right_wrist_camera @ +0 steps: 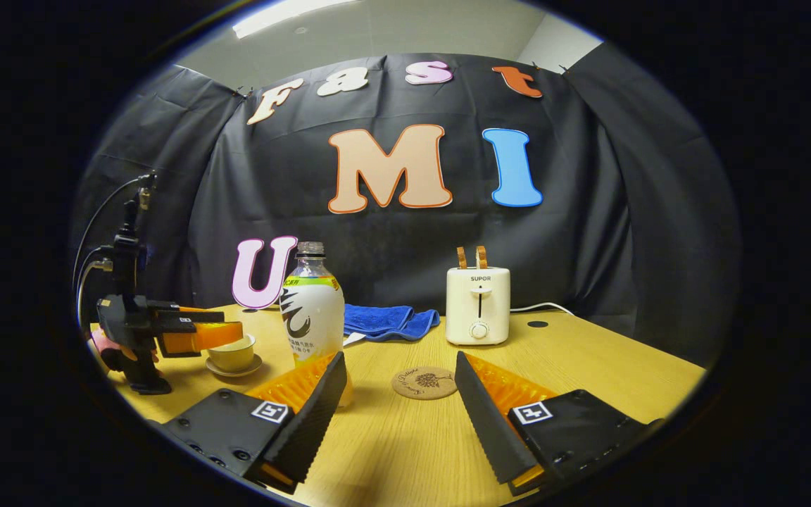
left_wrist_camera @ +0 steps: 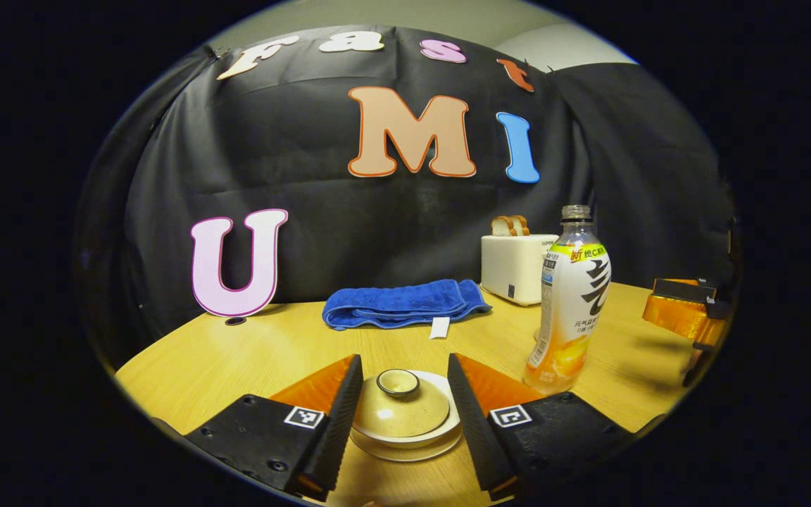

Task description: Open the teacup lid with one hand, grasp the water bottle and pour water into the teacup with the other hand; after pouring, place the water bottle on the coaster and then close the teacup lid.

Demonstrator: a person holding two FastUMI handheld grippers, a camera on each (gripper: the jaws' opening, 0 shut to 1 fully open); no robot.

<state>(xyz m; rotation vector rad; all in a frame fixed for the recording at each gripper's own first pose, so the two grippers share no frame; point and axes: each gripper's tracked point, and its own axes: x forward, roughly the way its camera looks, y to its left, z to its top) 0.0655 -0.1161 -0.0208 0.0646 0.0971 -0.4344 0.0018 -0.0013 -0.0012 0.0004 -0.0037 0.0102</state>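
- Left gripper (left_wrist_camera: pixel 405 401): fingers spread wide, straddling the beige glazed ceramic teacup lid (left_wrist_camera: pixel 401 407); gaps visible on both sides, nothing pinched. Seen from the right gripper view at far left, level with the cup (right_wrist_camera: pixel 231 352).
- Lid seated on cup, small round knob (left_wrist_camera: pixel 398 382) on top; pale saucer (left_wrist_camera: pixel 405 445) beneath. Lid step judged not yet done.
- Right gripper (right_wrist_camera: pixel 398 394): fingers spread, holding nothing, pointed toward the round cork coaster (right_wrist_camera: pixel 424 382) lying flat on the light wooden table (right_wrist_camera: pixel 588 380).
- Clear plastic water bottle with white and yellow label (right_wrist_camera: pixel 312 310): upright, cap apparently off, just left of the right gripper's left finger, between cup and coaster. Orange-tinted liquid in lower part (left_wrist_camera: pixel 560 362).
- Background: white toaster with two slices (right_wrist_camera: pixel 477 306), folded blue towel (right_wrist_camera: pixel 388 320); both well apart from the work.
- Handling, lid: judged stiff, glazed, slippery, chip-prone. Best hold on the knob, fingers closing under its flare; rim grasp likely to slide.
- Handling, bottle: judged light, thin-walled, yielding under squeeze. Grasp mid-body on the label, moderate pressure; open neck means spill risk if tilted early or crushed.
- Saucer loose under cup; sideways pull on lid could drag the set.
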